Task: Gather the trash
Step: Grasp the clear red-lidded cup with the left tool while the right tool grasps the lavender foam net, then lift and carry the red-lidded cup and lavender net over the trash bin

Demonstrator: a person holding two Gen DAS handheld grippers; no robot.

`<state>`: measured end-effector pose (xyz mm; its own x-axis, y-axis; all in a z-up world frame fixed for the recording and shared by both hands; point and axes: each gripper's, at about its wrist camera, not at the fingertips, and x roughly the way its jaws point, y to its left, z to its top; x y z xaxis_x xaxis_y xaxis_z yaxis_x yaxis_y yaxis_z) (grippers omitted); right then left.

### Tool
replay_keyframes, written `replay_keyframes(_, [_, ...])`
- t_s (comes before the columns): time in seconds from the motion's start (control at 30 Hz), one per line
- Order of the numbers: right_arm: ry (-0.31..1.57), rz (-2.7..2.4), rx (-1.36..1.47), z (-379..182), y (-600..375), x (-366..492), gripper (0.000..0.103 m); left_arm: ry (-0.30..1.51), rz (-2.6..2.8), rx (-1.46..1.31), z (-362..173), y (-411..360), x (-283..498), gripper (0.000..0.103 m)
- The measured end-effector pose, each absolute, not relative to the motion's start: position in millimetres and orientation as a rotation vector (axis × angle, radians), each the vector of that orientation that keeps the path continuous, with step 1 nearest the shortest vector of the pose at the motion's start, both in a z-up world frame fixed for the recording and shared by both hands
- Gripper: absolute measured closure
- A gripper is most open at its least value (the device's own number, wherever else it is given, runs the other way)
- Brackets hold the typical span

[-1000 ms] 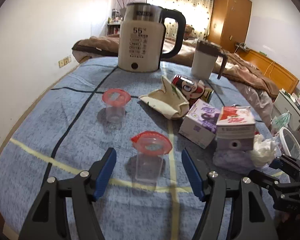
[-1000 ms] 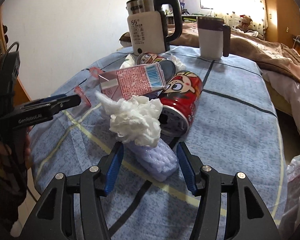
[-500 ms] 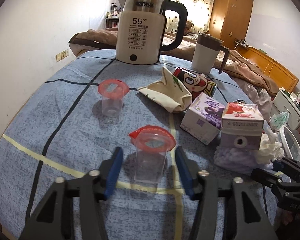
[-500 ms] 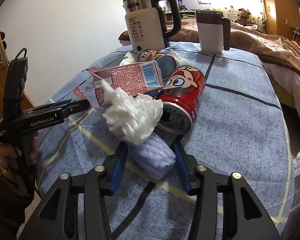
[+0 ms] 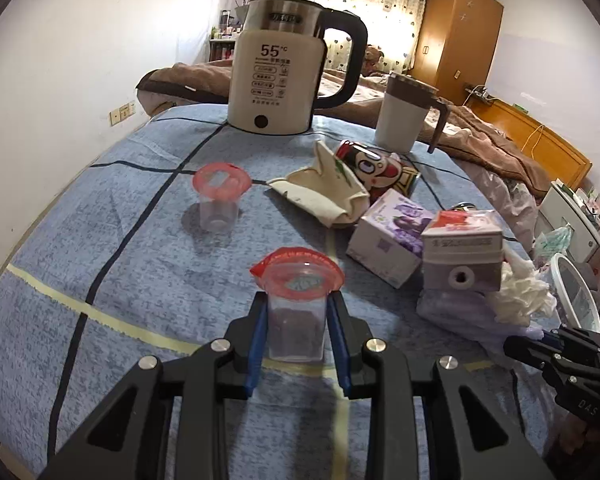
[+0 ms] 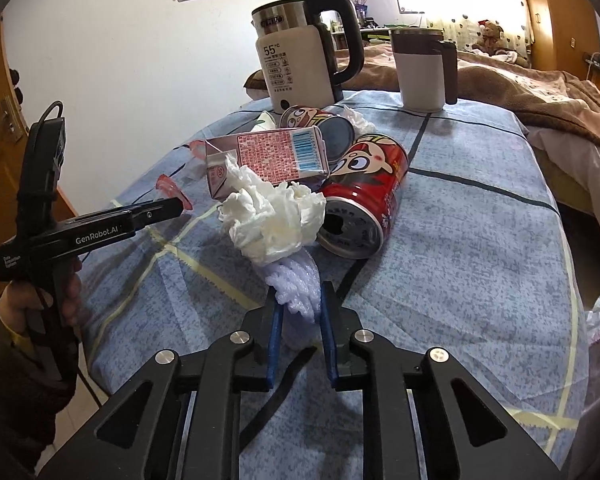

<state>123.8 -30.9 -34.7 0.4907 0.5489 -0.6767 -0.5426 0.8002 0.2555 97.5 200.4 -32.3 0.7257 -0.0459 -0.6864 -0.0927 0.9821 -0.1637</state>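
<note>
Trash sits right at my fingertips on the blue tablecloth [image 5: 148, 280]: my left gripper [image 5: 298, 340], jaws just closed in, pinches the clear plastic cup [image 5: 298, 320] at mid-wall, under its peeled red foil lid. It is thin and light, I'd judge, and would buckle if squeezed hard. My right gripper [image 6: 300, 328], jaws likewise just drawn in, nips the soft purple foam wrap [image 6: 296, 284], with the crumpled white tissue [image 6: 272, 220] riding loosely on it. Beyond lie the red can [image 6: 360, 196], the milk carton [image 6: 268, 156], then the kettle [image 5: 280, 68].
</note>
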Motion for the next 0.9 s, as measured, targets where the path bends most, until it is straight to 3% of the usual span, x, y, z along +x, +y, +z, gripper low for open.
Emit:
replay_keyframes(0.1, [0.821, 0.669, 0.022, -34, -36, 120, 0.088, 0.754, 0.012, -0.188, -29, 195, 96, 0.072])
replay_keyframes(0.13, [0.819, 0.670, 0.025, -33, -38, 118, 0.094, 0.750, 0.006, -0.186, -28, 192, 94, 0.072])
replay_keyframes(0.67, [0.789, 0.645, 0.070, -18, -84, 90, 0.094, 0.688, -0.105, -0.138, 0, 141, 78, 0.072])
replay_keyframes(0.9, [0.668, 0.440, -0.300, -4, -65, 67, 0.094, 0.678, -0.133, -0.125, 5, 124, 76, 0.072])
